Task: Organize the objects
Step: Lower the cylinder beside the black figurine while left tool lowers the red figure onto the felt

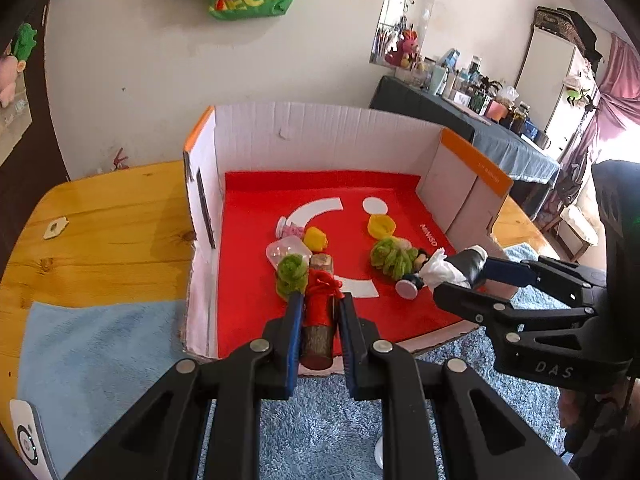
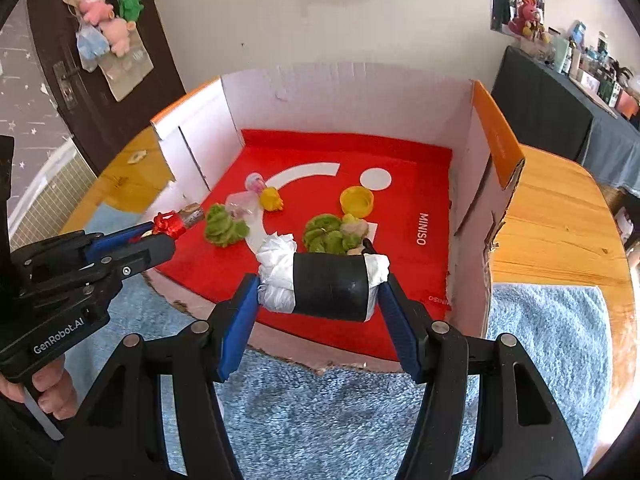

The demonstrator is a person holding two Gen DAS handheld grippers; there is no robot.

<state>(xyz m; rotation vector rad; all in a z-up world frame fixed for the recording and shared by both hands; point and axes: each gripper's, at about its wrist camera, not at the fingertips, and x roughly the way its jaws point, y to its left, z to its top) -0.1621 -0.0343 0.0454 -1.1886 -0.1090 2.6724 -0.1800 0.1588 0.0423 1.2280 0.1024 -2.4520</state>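
Box [image 2: 352, 92] sits open-fronted on desk [image 2: 560, 216] w/ toys already on its red floor, so both loads head there. Left tongs [image 1: 318, 312] pinch stick [image 1: 318, 344] lengthwise, red yarn end fwd, at box's near edge. Right tongs [image 2: 320, 300] clamp roll [image 2: 330, 284] by its ends, held crosswise above front lip, prob. for a flat drop.

Yellow-orange wooden counter [image 1: 108, 208] fills the left and centre of the left wrist frame. Directly on it: a grey-blue fluffy mat [image 1: 320, 420] at the bottom, a pale blue cloth [image 1: 100, 344] lower left, an open white cardboard box with orange edges and red floor [image 1: 320, 136] at centre, and a small white scrap [image 1: 55, 228] at left.
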